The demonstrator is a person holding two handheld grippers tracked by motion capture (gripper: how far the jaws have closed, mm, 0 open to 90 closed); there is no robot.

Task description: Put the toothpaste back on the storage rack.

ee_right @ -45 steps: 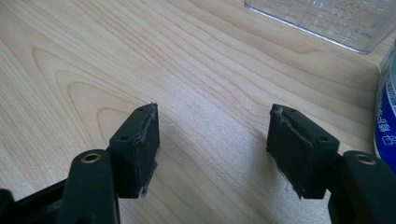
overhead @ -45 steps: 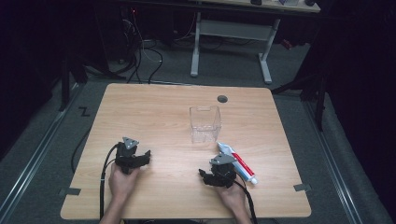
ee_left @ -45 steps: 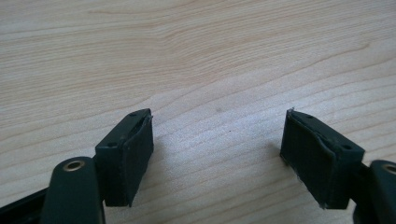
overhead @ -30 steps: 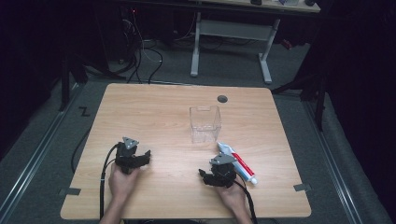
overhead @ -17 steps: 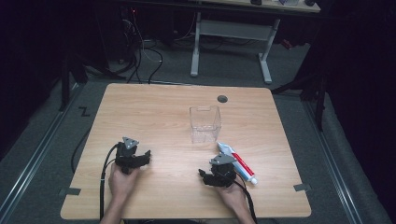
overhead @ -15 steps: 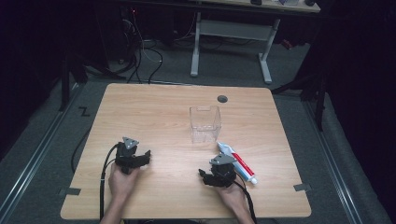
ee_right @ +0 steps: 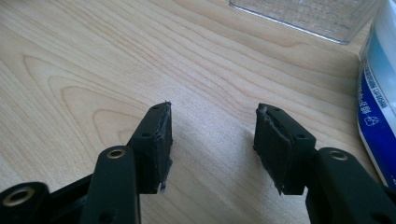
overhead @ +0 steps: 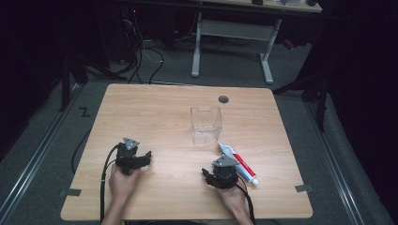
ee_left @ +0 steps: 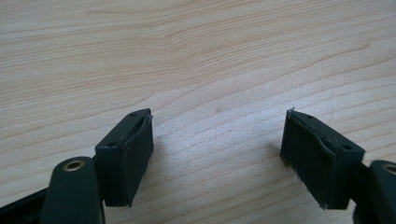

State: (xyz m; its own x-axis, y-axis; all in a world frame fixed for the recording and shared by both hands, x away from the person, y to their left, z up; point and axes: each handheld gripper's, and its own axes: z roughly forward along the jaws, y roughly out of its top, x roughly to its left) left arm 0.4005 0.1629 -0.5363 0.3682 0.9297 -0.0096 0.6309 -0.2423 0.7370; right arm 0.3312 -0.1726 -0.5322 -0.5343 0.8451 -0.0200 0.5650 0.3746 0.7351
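A clear plastic box (overhead: 205, 124) stands upright near the middle of the wooden table (overhead: 155, 108); its base edge shows in the right gripper view (ee_right: 308, 14). A white toothpaste tube (overhead: 238, 163) with red and blue print lies flat just right of my right gripper (overhead: 220, 176); the tube (ee_right: 376, 93) is beside that gripper's right jaw, apart from it. The right gripper (ee_right: 210, 140) is open over bare wood; its jaws have just been closing, with nothing between them. My left gripper (overhead: 136, 158) rests at the front left, jaws wide open (ee_left: 217, 149) and empty.
A round cable hole (overhead: 223, 99) sits near the table's far edge. Behind the table stands a white-legged desk frame (overhead: 234, 33), with cables on the floor (overhead: 141, 51). Each gripper's cable trails off the front edge.
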